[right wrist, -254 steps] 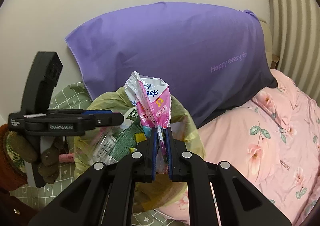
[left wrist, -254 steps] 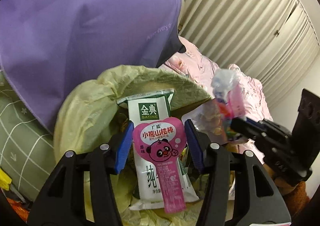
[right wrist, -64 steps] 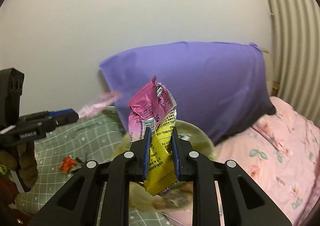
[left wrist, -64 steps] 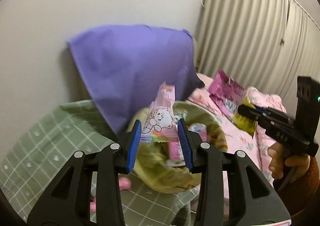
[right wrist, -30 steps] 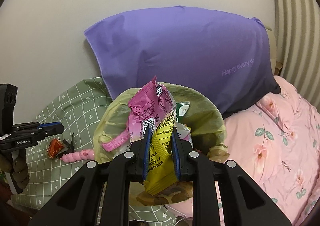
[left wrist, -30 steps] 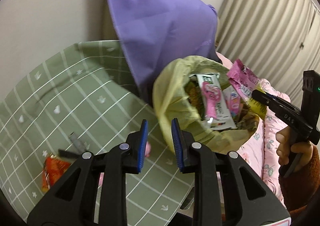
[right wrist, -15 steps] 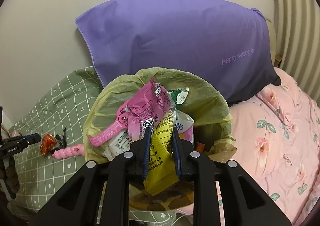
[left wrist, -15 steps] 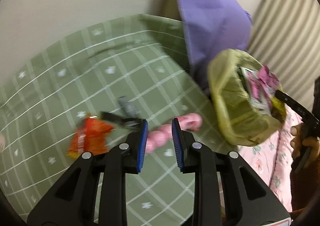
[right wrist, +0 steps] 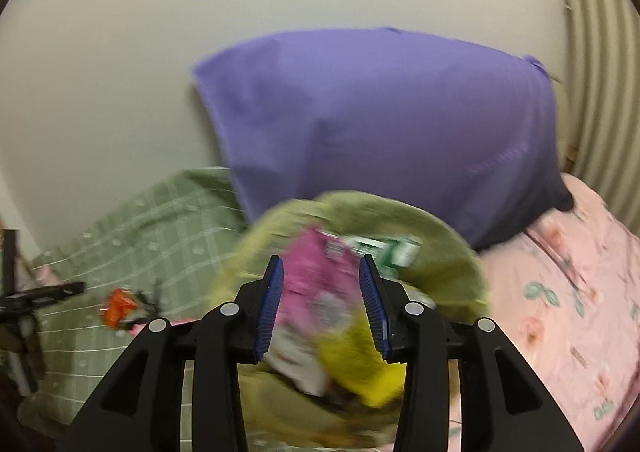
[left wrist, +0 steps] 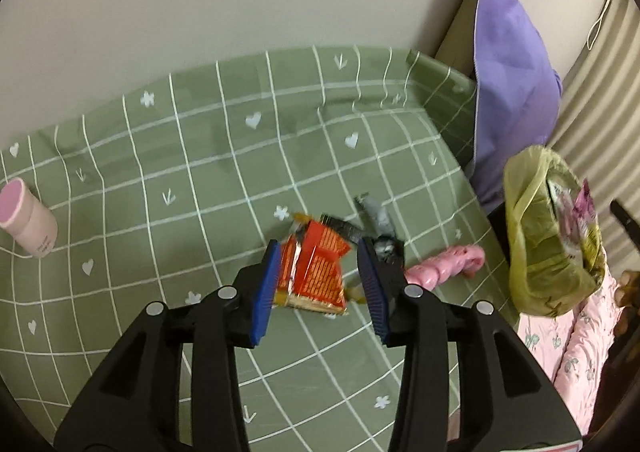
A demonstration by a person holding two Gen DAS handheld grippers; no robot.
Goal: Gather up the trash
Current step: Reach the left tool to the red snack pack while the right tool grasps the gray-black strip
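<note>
In the left wrist view a red snack wrapper (left wrist: pixel 316 276) lies on the green checked cloth (left wrist: pixel 200 172). My left gripper (left wrist: pixel 318 250) hangs over it, jaws opening, the wrapper framed between the blue pads without touching them. Beside it lie a dark grey wrapper (left wrist: pixel 376 224) and a pink wrapper (left wrist: pixel 444 268). The yellow-green trash bag (left wrist: pixel 536 244) stands at the right. In the right wrist view my right gripper (right wrist: pixel 320 260) is over the bag (right wrist: pixel 440 252), jaws opening. A blurred pink and yellow wrapper (right wrist: pixel 316 284) hangs loose between the pads.
A purple pillow (right wrist: pixel 380 124) leans on the wall behind the bag. A pink flowered bedcover (right wrist: pixel 568 292) lies to the right. A pink bottle (left wrist: pixel 28 218) stands at the cloth's far left. The left gripper (right wrist: pixel 40 296) and red wrapper (right wrist: pixel 118 306) show at the left.
My left gripper swung away from the bag, down over the red wrapper, and spread its jaws. The right gripper's jaws spread and the pink and yellow wrapper came loose over the bag.
</note>
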